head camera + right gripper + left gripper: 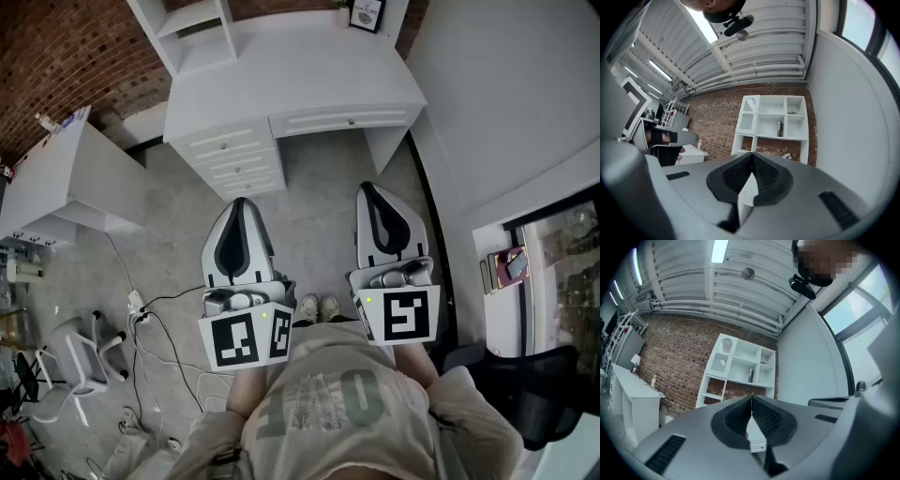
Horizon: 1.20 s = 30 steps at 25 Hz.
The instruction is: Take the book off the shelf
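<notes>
The left gripper (751,398) points up across the room, its two dark ribbed jaws closed tip to tip with nothing between them. Beyond the tips, well apart from them, a white shelf (735,357) stands against a red brick wall (679,352). A slim dark book (750,375) stands upright in the shelf's middle compartment, with small things in the compartment above and to its right, too small to tell. A white bench (633,404) at the left edge carries a small bottle (654,380). A lit ceiling strip (719,249) runs overhead
</notes>
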Motion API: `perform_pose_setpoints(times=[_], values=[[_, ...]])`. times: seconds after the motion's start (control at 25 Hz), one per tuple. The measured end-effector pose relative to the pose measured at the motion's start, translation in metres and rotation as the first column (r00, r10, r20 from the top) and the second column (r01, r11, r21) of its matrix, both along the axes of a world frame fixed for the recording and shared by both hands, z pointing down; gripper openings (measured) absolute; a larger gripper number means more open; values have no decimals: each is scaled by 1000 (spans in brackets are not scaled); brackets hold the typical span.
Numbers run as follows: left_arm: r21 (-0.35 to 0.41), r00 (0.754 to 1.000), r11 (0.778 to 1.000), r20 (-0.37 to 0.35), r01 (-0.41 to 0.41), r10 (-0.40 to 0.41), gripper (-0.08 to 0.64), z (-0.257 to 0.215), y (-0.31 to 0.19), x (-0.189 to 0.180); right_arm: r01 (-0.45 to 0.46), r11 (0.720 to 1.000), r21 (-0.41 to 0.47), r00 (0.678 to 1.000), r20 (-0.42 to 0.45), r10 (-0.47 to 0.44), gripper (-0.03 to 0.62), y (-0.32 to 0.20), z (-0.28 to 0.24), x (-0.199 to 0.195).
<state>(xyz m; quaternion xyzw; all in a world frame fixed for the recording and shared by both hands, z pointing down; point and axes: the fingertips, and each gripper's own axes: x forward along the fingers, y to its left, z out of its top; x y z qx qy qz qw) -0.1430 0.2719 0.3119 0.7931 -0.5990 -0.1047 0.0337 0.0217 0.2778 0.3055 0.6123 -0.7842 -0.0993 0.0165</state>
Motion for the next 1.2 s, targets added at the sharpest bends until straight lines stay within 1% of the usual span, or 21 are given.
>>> perform_pose_setpoints(times=[0.2, 0.32, 0.56, 0.76, 0.96, 1.08, 1.2], values=[[15, 1000, 1000, 4, 1, -1, 14, -3, -3, -1, -11, 1000, 23, 1000, 3, 11, 15, -3, -4, 5], [14, 1000, 1000, 7, 8, -8, 14, -3, -3, 1, -16, 1000, 19, 1000, 9, 16, 15, -4, -2, 12], [14, 999, 999, 1, 41, -41, 14, -2, -4, 0, 4, 1000, 12, 1000, 8, -4, 15, -3, 3, 15], [12, 998, 998, 6, 55, -55, 14, 0, -5, 7, 3, 1000, 9, 999, 51, -3, 15, -6, 7, 28], [22, 998, 998, 21, 60, -61, 14, 7, -6, 21, -7, 1000, -7, 998, 69, 8, 15, -8, 22, 49], [29, 997, 997, 19, 71, -71, 14, 10, -8, 25, -13, 999, -44, 997, 74, 17, 15, -12, 39, 59], [29, 996, 996, 9, 89, -89, 14, 11, -16, 23, 14, 998, -60, 997, 74, -10, 15, -15, 45, 57]])
